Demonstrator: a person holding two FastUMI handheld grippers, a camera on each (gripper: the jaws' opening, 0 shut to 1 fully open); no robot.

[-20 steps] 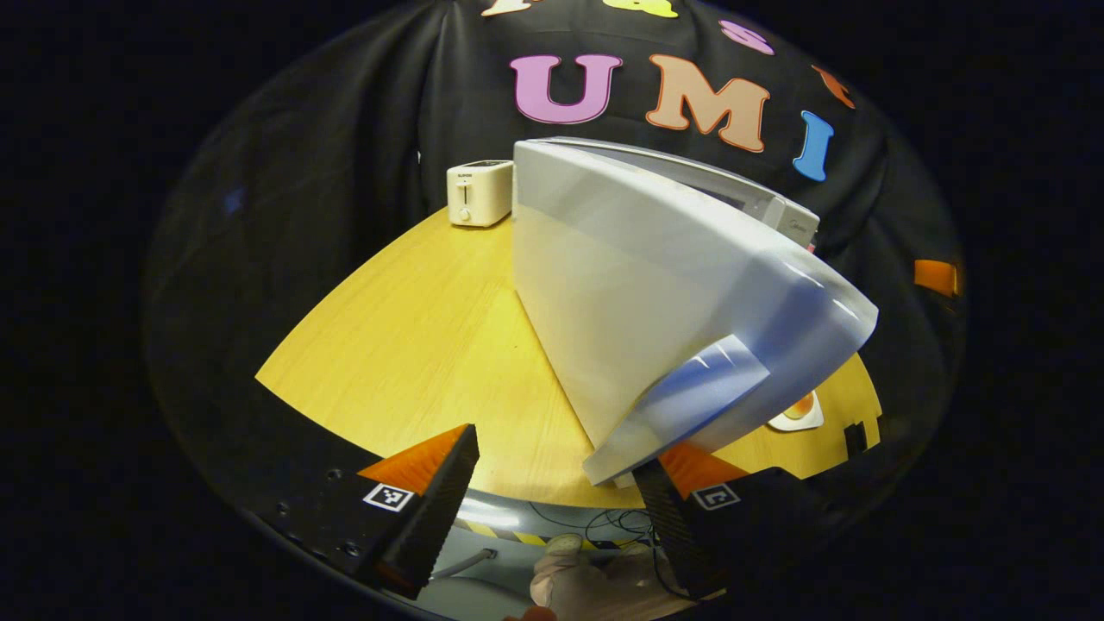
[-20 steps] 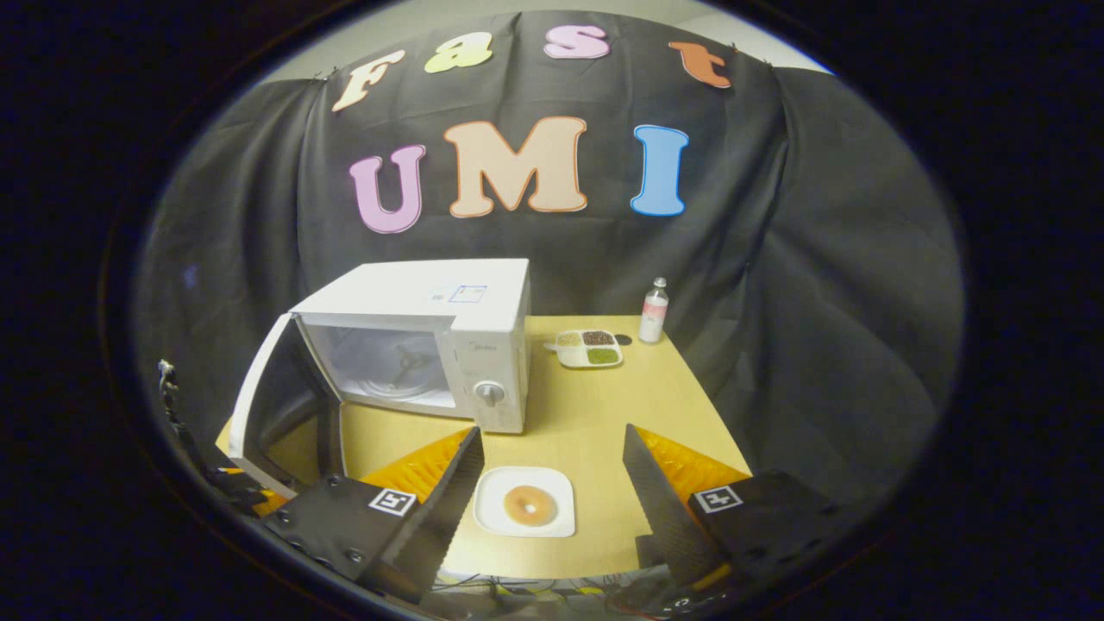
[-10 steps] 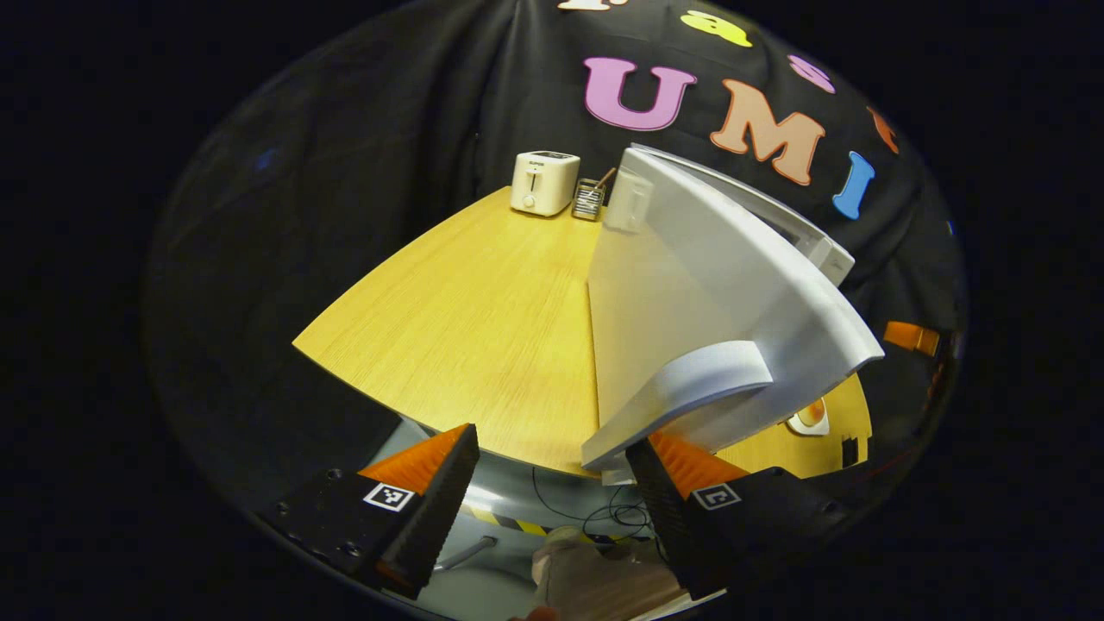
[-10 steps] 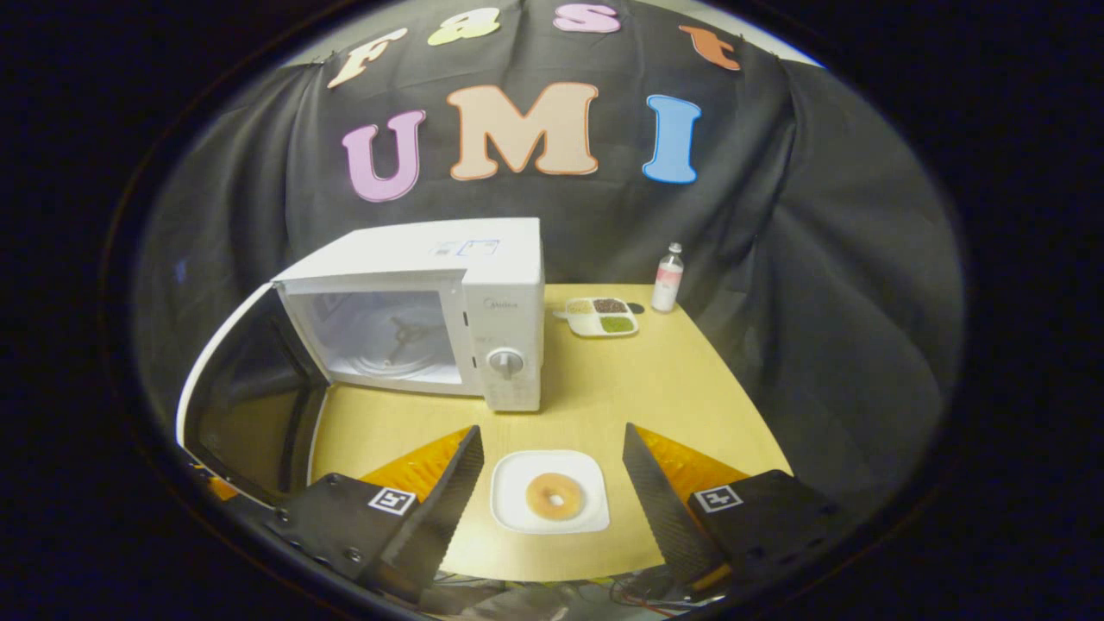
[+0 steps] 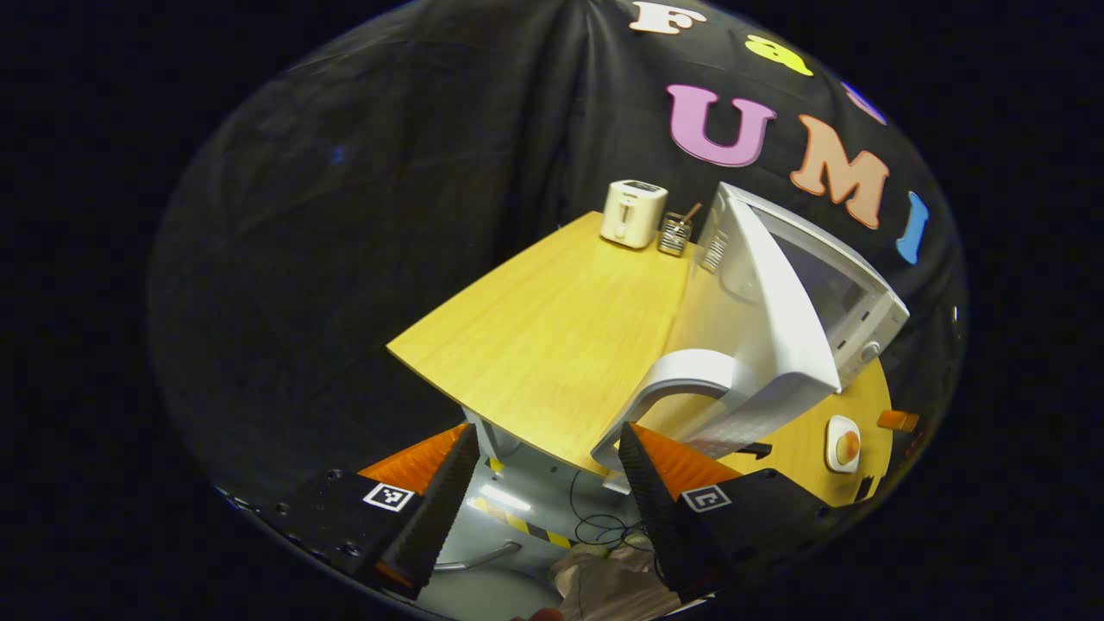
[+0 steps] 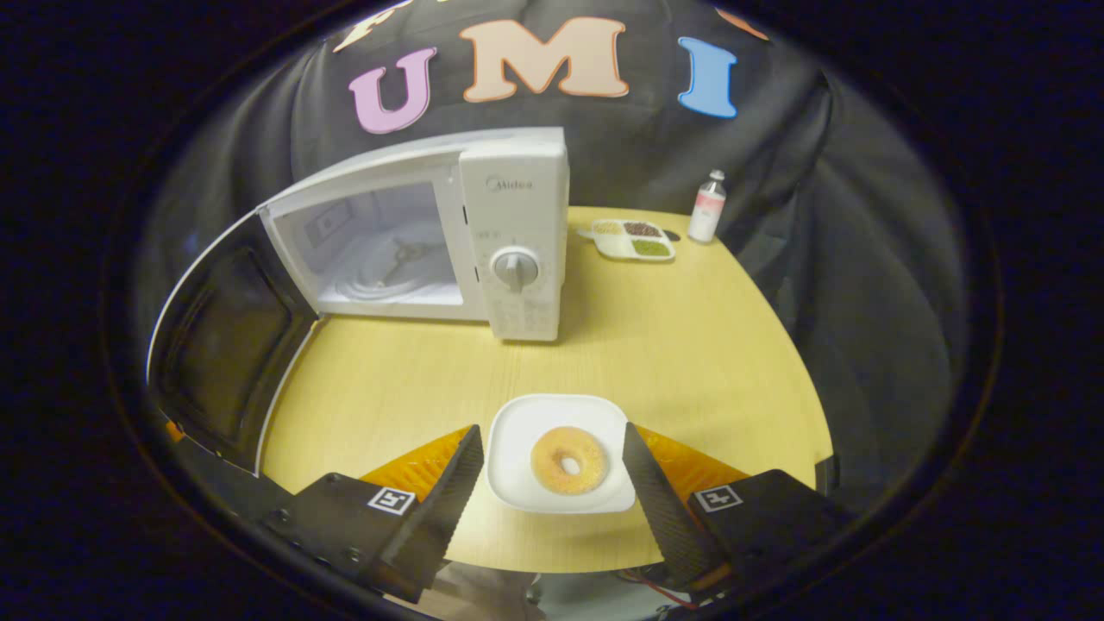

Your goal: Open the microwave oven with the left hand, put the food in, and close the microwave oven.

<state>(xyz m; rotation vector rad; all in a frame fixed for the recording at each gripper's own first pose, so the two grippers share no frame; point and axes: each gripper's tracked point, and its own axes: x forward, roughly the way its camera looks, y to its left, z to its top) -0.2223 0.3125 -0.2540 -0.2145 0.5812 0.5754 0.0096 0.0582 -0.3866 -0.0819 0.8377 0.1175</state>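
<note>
Door (image 6: 224,345) of the microwave (image 6: 517,233) is wide open, so your first step looks done. Your left gripper (image 5: 543,483) is spread apart, holding nothing. Your right gripper (image 6: 552,487) is spread around the plate (image 6: 517,431) with the donut (image 6: 569,460), in front of the microwave. Lots of bare table (image 6: 690,345) lies between them.

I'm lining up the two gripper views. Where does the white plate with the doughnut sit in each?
Left gripper view: the plate is small, at the far right edge, beyond the open microwave door.
Right gripper view: the plate is at bottom centre, between the right gripper fingers.
Shared landmark: the microwave door.
</note>
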